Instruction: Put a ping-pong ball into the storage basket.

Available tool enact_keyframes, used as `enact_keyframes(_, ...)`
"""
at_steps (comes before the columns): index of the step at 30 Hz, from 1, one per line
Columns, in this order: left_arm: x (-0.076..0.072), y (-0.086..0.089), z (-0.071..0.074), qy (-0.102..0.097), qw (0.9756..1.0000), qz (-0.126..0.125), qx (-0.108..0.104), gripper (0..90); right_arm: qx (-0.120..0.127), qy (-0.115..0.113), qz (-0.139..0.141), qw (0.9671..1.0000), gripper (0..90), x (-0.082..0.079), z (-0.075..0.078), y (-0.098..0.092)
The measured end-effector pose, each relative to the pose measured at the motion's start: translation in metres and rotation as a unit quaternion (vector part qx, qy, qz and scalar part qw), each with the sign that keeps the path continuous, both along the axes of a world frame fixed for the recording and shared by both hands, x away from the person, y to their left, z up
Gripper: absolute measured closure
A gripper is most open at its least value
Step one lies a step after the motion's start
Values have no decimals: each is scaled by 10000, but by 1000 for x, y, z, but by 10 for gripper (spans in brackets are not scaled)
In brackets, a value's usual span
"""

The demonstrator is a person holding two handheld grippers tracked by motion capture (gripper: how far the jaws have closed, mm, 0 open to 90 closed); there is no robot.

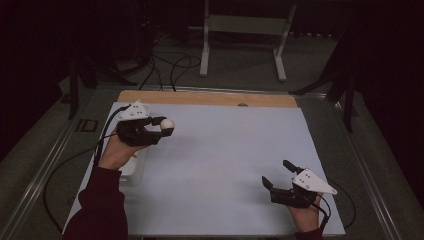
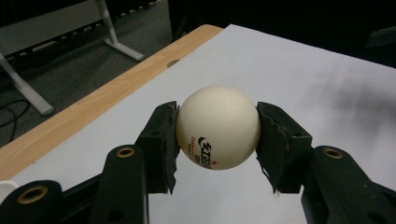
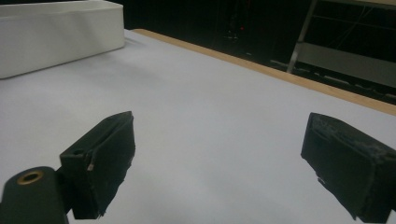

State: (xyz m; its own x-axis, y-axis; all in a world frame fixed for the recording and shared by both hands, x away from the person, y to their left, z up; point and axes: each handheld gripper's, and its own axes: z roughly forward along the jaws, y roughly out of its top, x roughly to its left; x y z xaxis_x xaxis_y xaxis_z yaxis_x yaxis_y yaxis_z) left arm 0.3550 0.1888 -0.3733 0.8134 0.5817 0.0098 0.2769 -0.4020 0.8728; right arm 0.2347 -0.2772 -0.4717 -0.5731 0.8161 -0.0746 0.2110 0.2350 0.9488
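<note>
A cream table-tennis ball [image 2: 218,127] with dark and red print sits between the jaws of my left gripper [image 2: 217,135], both pads pressed on its sides. From above, that ball [image 1: 167,124] is held over the left rear of the white sheet [image 1: 220,165] by the left gripper [image 1: 165,127]. At the sheet's front right, my right gripper [image 1: 276,173] stands open. In the right gripper view its gripper [image 3: 224,163] has wide-apart jaws with only white sheet [image 3: 205,107] between them.
A white tub [image 1: 135,167] lies at the sheet's left edge under my left hand, and the same tub [image 3: 56,32] is at the far left in the right gripper view. A wooden table edge [image 1: 210,98] runs along the back. A white metal stand [image 1: 242,30] and cables lie on the floor beyond.
</note>
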Motion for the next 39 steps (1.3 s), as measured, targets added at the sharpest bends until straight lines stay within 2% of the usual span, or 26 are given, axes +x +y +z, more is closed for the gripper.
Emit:
enact_keyframes(6,-2,5,0,-22,10000,45,-43,515,-6,-7,4,10000,95,0,0,0)
enact_keyframes(39,-10,20,-1,-58,10000,76,17,515,8,5,-11,10000,95,0,0,0)
